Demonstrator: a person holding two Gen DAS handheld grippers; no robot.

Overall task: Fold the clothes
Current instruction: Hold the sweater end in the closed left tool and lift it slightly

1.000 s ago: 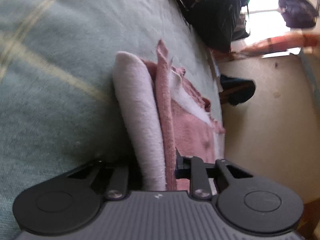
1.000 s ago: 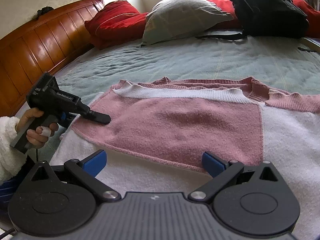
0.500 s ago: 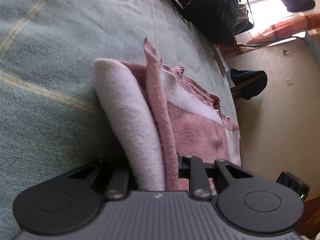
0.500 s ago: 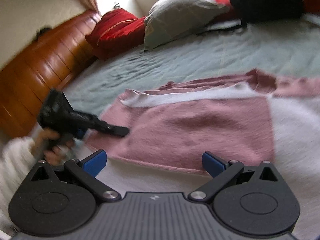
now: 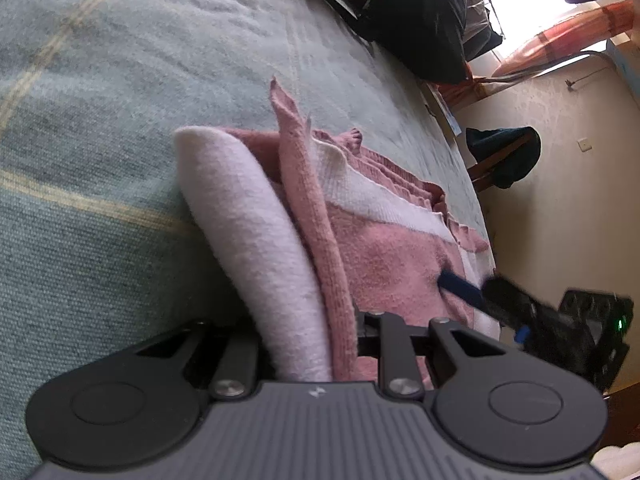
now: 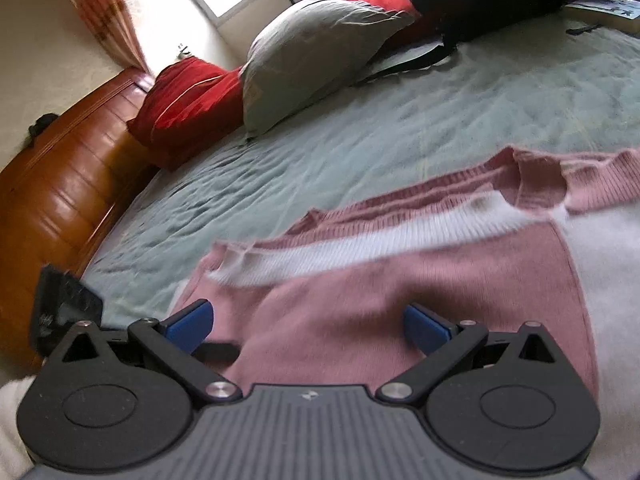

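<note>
Left jaws: my left gripper (image 5: 308, 344) is pinched nearly closed on a bunched, doubled edge of the sweater (image 5: 384, 256), white layer and pink layer pressed together between my fingers
Right jaws: my right gripper (image 6: 308, 326) stands wide apart with blue pads (image 6: 426, 328), nothing between them, hovering just above the pink panel
Sweater: pink and white knit, lying mostly flat on the bedspread (image 6: 360, 136), its left edge lifted and folded up in my left grip; ribbed hem bands run across the far side
Right gripper from the left view: its blue fingertip (image 5: 460, 286) is over the pink panel near the white strip
Further out: grey pillow (image 6: 316, 52) and red cushion (image 6: 188, 100) against the wooden headboard (image 6: 60, 184), a black backpack (image 5: 416, 12) at the bed's far side
</note>
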